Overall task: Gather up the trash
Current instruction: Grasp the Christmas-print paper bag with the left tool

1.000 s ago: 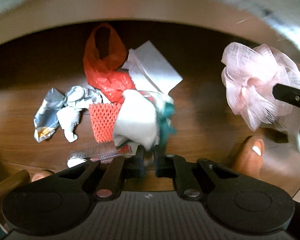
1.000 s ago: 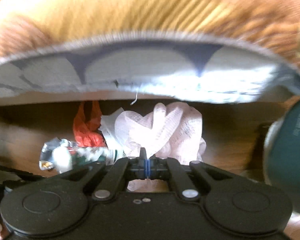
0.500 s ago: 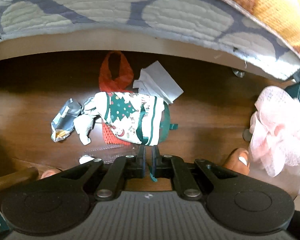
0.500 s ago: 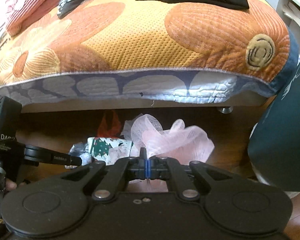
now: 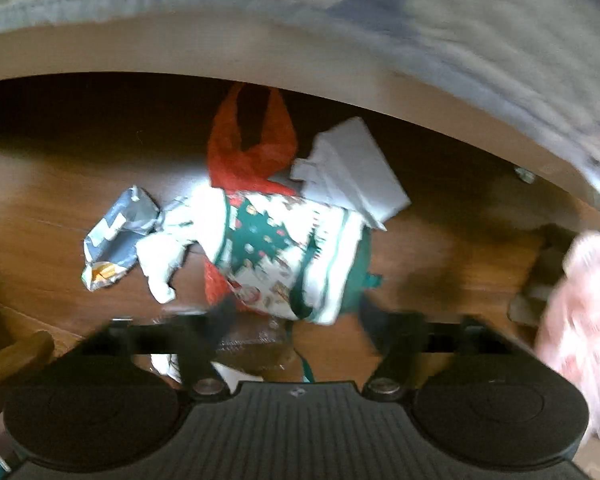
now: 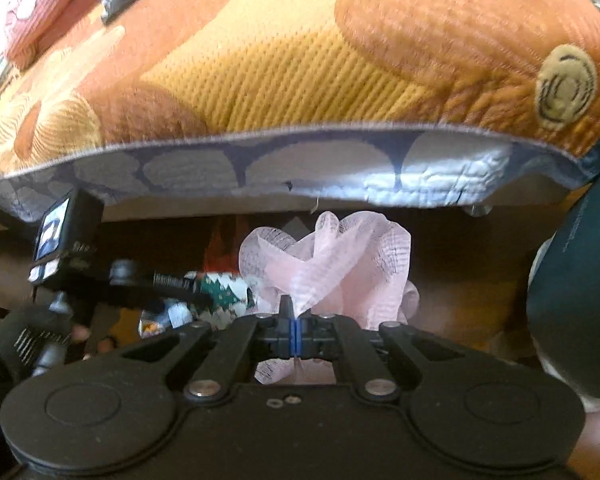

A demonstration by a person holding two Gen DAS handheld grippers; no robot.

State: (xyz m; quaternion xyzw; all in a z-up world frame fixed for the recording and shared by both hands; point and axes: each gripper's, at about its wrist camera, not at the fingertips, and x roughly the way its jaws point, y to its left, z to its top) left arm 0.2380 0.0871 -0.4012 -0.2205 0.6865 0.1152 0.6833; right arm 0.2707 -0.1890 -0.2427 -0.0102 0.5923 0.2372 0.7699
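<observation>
As left hand-held gripper (image 5: 296, 320) opens, Christmas wrapper (image 5: 284, 264) just ahead

The bed frame's edge (image 5: 260, 52) overhangs the wooden floor (image 5: 452, 248), leaving only a low, dark gap beneath it. Litter crowds the middle of that floor: a red plastic bag (image 5: 252, 148), folded white paper (image 5: 352, 168), a Christmas-print bag (image 5: 284, 256), and a crumpled silver wrapper (image 5: 116, 232), all touching or overlapping. Bare boards lie open to the left and right of the heap. A dark green bin (image 6: 576, 300) blocks the far right.
</observation>
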